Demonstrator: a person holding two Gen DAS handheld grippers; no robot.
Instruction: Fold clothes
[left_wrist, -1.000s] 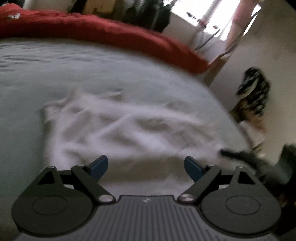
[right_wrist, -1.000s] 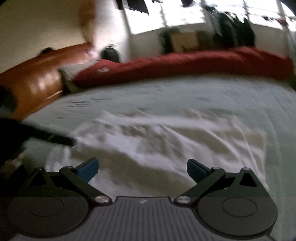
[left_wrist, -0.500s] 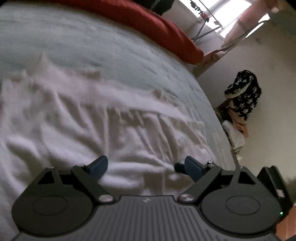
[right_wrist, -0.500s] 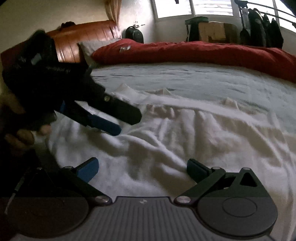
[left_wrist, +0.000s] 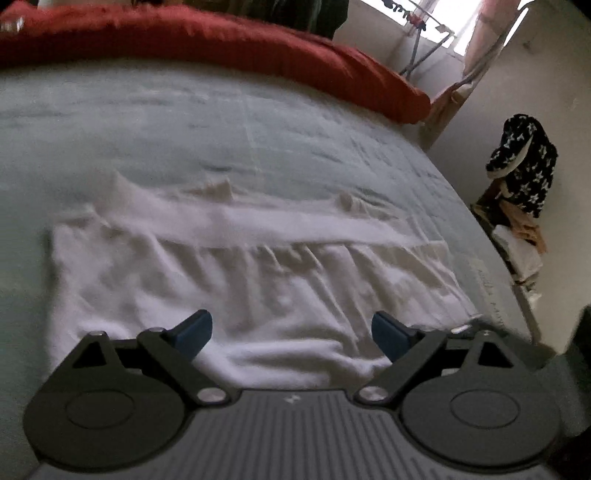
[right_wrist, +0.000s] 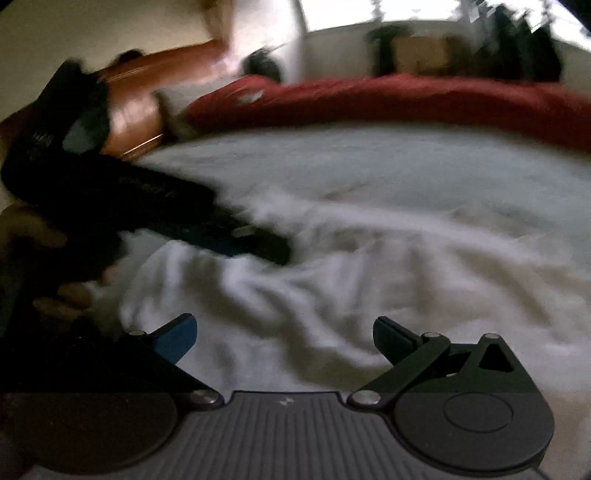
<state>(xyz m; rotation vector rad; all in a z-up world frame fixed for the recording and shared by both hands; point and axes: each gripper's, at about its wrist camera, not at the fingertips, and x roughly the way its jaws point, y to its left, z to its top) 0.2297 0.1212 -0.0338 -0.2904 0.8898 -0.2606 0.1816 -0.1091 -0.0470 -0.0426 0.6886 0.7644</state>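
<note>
Lying crumpled on the bed (left_wrist: 258, 122): white garment (left_wrist: 258, 280), waistband at 12 o'clock. Left gripper (left_wrist: 291, 332) has backed off since half a second ago; right gripper (right_wrist: 284, 332) likewise, fingers apart, empty. Spread looks done, no fold visible.

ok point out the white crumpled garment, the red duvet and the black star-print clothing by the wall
white crumpled garment (left_wrist: 258, 280): left wrist view, on its creased middle.
red duvet (left_wrist: 229, 48): left wrist view, on its upper surface.
black star-print clothing (left_wrist: 524, 158): left wrist view, on its patterned middle.
</note>
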